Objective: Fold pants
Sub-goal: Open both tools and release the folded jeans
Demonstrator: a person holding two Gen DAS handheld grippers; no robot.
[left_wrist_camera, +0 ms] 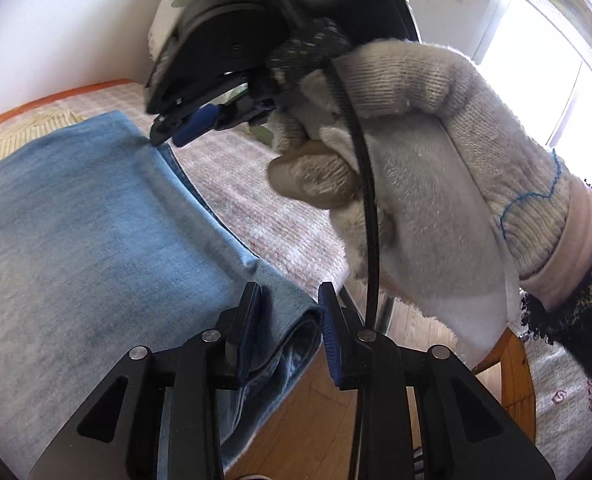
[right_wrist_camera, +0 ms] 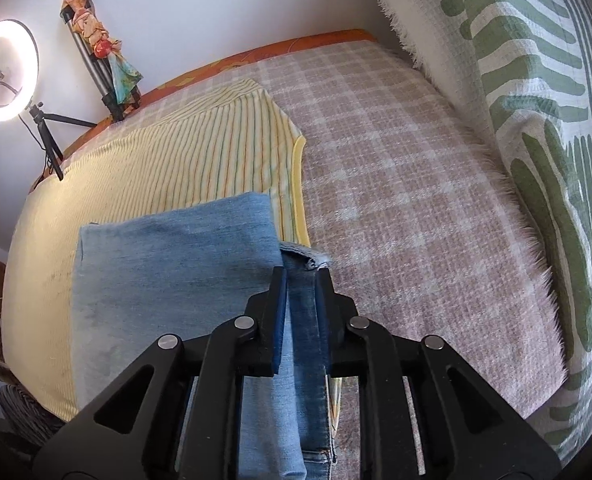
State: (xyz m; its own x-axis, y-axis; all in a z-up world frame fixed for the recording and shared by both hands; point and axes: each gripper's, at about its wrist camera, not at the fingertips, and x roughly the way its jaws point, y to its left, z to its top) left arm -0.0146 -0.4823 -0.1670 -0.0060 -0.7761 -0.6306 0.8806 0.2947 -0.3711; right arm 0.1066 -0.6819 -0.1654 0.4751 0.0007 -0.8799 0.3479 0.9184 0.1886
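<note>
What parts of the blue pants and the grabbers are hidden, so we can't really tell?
- Left wrist view: the pants run past the left edge; their full shape is cut off.
- Left wrist view: the gloved hand covers much of the right gripper.
- Right wrist view: the right gripper's own fingers hide the denim layers between them.
- Right wrist view: the pants cover part of the striped cloth.

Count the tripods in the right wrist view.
2. A ring light tripod stands at the far left edge of the bed, legs spread. A folded silver tripod leans against the wall just right of it, with a colourful cloth tied on. Others may lie outside the view.
</note>
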